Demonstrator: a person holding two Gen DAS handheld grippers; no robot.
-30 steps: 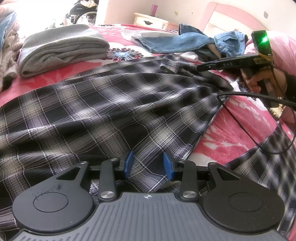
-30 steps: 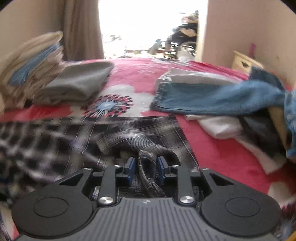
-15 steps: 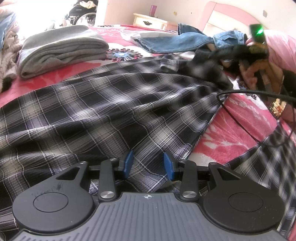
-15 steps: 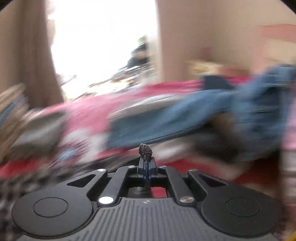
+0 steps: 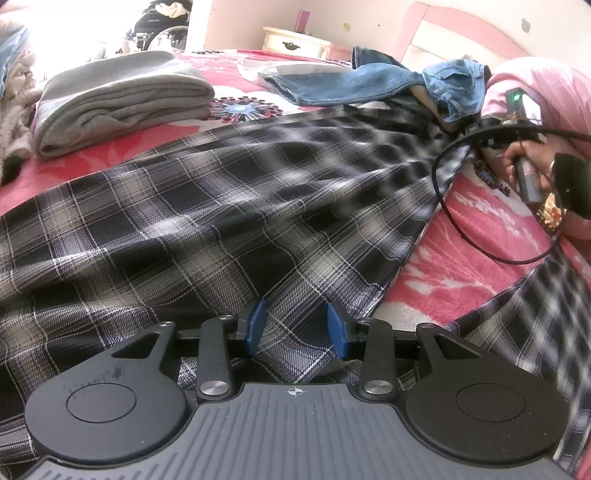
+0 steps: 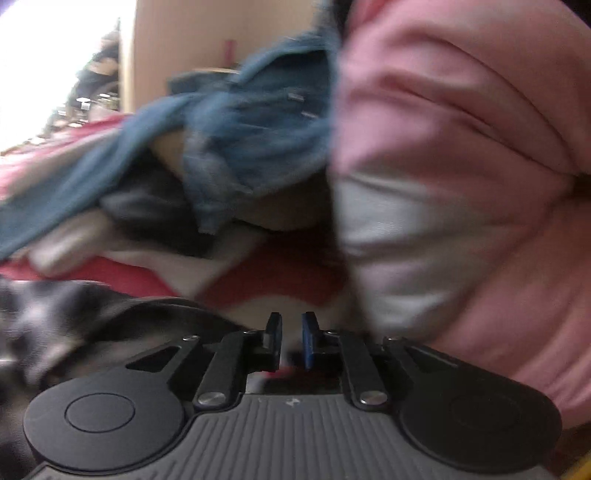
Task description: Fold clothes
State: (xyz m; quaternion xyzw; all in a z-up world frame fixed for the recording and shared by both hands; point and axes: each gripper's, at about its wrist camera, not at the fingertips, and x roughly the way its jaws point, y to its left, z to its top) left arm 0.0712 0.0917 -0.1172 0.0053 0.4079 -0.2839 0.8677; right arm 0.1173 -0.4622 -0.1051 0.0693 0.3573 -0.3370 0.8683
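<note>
**Plaid garment spread across the bed, left tongs over its near edge**

At far left of the left wrist view, a folded grey garment (image 5: 122, 99) sits on the red floral bedspread (image 5: 92, 162), apart from the work. Beside it, the black-and-white plaid garment (image 5: 207, 221) lies spread across the middle of the bed, running from the near left toward the far right, where its cloth blurs. The left tongs (image 5: 296, 328) stand spread above the plaid's near edge; fabric lies under and between the blue pads, which do not press on it. Further back, blue jeans (image 5: 354, 83) lie heaped by the pink headboard (image 5: 461, 29). At the right edge a hand (image 5: 524, 155) grips the other tool's handle, with a black cable (image 5: 443, 206) looping over the bedspread.

The right wrist view is heavily blurred. A strip of plaid shows at lower left, the jeans above it, a pink pillow or bedding (image 6: 461, 147) to the right. The right tongs (image 6: 291, 339) are opening from a narrow gap, with nothing visible between the pads.
</note>
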